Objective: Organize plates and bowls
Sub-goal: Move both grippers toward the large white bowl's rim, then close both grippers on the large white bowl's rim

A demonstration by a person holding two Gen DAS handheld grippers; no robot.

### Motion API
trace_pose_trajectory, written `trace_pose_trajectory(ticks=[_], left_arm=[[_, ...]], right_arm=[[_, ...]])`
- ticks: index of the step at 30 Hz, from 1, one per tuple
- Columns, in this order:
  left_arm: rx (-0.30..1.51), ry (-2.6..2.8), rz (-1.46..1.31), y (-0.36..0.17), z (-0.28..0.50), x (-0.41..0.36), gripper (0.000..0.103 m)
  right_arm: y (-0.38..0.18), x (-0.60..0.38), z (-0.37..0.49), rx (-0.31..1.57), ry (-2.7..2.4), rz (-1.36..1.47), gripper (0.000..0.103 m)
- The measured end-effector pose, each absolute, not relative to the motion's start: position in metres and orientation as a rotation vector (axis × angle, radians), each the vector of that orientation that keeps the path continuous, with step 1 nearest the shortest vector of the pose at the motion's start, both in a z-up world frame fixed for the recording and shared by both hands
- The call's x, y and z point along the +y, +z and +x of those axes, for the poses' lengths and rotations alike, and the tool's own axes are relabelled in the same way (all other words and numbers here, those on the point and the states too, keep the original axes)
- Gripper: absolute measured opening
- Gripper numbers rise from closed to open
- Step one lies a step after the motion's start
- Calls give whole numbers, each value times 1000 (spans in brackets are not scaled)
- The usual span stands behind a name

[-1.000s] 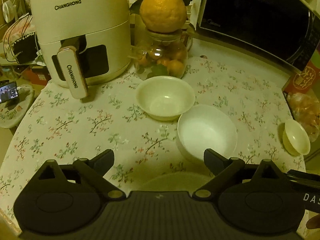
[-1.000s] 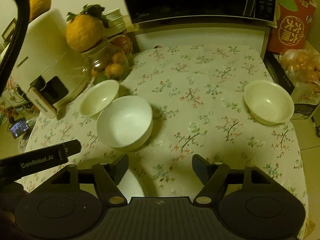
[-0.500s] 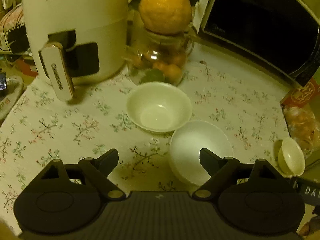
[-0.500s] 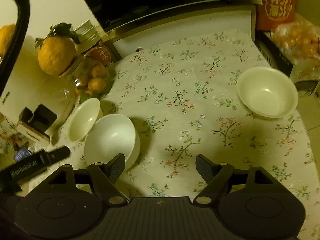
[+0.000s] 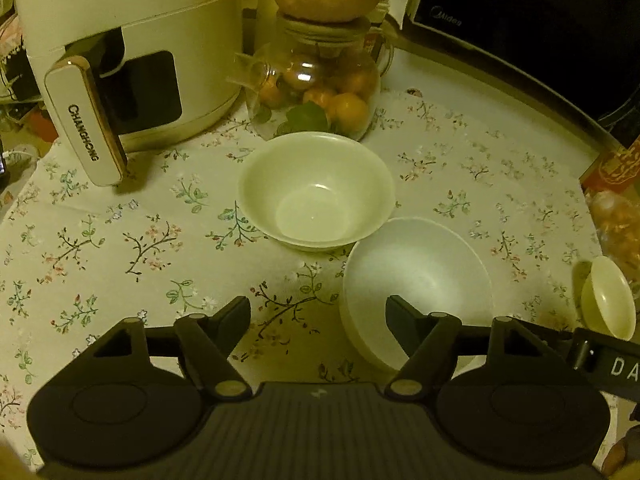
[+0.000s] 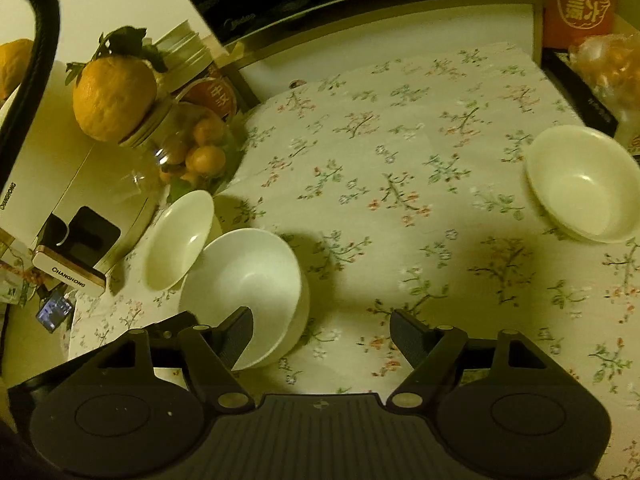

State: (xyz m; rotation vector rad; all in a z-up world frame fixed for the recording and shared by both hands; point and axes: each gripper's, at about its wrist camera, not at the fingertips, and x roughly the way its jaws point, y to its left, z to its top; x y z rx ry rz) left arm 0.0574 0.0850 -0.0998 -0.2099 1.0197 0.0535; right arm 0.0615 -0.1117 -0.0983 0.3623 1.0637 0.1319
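Both pairs of jaws are standing wide and empty, the left gripper (image 5: 318, 322) and right gripper (image 6: 322, 326) hovering by the white bowl (image 5: 416, 280) on the floral cloth (image 5: 120, 248), which is probably stiff, glossy, breakable ware best pinched at its rim.

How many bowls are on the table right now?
3: a cream bowl by the fruit jar, a white bowl beside it, and another cream bowl alone at the right edge.

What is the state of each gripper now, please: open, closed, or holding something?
Left gripper: open, holding nothing; the white bowl lies just ahead.
Right gripper: open, holding nothing.
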Motion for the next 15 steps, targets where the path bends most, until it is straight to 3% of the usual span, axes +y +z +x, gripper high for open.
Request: trace_pose_trajectory(ticks=[5,15], left_arm=[[1047,49,-233,-107,61,85,62],[1069,33,-230,-113,64,83,42]], right_arm=[[-102,-103,68,1072,142,347,68],[-115,-95,76,1108,150,351,41]])
